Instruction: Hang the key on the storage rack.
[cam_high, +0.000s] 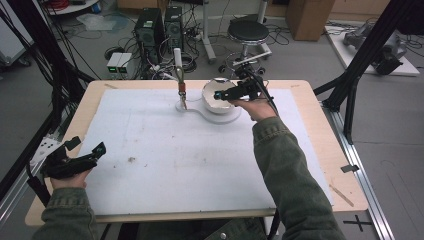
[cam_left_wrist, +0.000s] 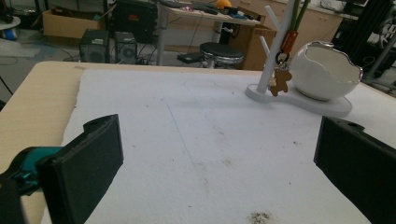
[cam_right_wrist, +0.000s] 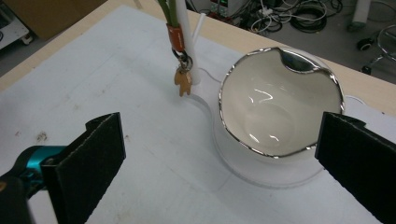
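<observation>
— High view: the right gripper (cam_high: 223, 94) hovers with jaws spread over the white egg-shaped bowl with silver rim (cam_high: 216, 95); is anything grasped?

— No. The small brown bear key charm (cam_right_wrist: 183, 78) hangs on the white branch stand (cam_right_wrist: 187, 37); the left gripper (cam_high: 88, 153) rests spread, far away.

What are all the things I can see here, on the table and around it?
Bowl: one, white with a silver rim, on the stand's base, far side of the table.
Stand: one, white, branched post on a flat base.
Bear charm: one, brown, hanging from the post on an orange tag.
Mat: one, white, covering the table.
Table: one, light wood.
Stool: one, black seat, on the floor behind.
Computer towers: two, black, on the floor.
Left gripper: black, open, near left edge.
Right gripper: black, open, over the bowl.
</observation>
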